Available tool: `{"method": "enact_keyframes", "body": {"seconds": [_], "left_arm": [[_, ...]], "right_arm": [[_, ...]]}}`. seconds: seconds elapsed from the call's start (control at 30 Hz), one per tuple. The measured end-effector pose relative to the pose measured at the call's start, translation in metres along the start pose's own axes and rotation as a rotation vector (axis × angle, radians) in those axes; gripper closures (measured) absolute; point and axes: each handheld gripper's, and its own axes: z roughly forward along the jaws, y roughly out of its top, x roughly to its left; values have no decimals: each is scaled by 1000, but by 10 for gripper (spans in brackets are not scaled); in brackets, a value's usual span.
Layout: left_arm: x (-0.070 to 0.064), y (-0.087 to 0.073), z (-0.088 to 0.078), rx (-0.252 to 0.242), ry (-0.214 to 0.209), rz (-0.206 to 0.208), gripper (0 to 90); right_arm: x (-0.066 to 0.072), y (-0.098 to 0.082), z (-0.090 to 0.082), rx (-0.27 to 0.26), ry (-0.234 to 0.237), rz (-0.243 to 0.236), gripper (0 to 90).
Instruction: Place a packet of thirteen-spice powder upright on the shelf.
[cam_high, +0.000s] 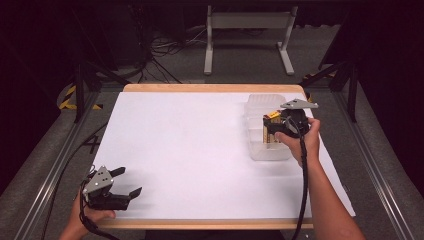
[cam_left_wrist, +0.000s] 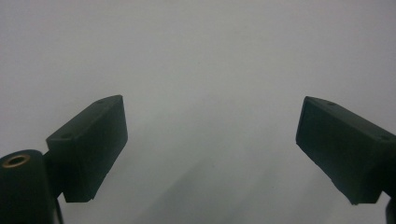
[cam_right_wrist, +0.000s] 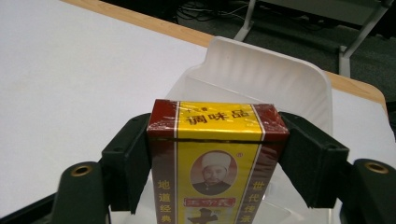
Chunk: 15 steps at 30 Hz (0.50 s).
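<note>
I have the right gripper (cam_high: 274, 131) out at the far right of the desk (cam_high: 190, 150), hanging over the clear plastic tub (cam_high: 265, 150). Between its fingers (cam_right_wrist: 128, 163) stands a red-and-yellow seasoning box (cam_right_wrist: 217, 158) — upright, printed face toward the right gripper view's camera, with yellow characters across its top band and a small portrait below. In that view both black pads sit flush against the box's red side panels, so the fingers are narrow and holding the box; I see no gap on either side. The box is over the tub's interior, and the tub's far rounded wall (cam_right_wrist: 271, 70) rises just behind it. From the high view I can see only a sliver of yellow (cam_high: 272, 116) beside the gripper body, above the tub. Whether the box's bottom touches the tub floor I cannot tell.

The left gripper (cam_high: 125, 181) sits at the near left corner of the desk, well apart from the tub — its fingers (cam_left_wrist: 91, 149) are spread wide with nothing between them, just the white desk surface ahead in the left gripper view.
</note>
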Motion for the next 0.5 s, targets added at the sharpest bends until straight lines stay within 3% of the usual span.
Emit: {"method": "enact_keyframes", "body": {"seconds": [0.5], "left_arm": [[1,0,-2,-11,5,-3,96]], "right_arm": [[-6,-13,-4,10,5,5,296]]}}
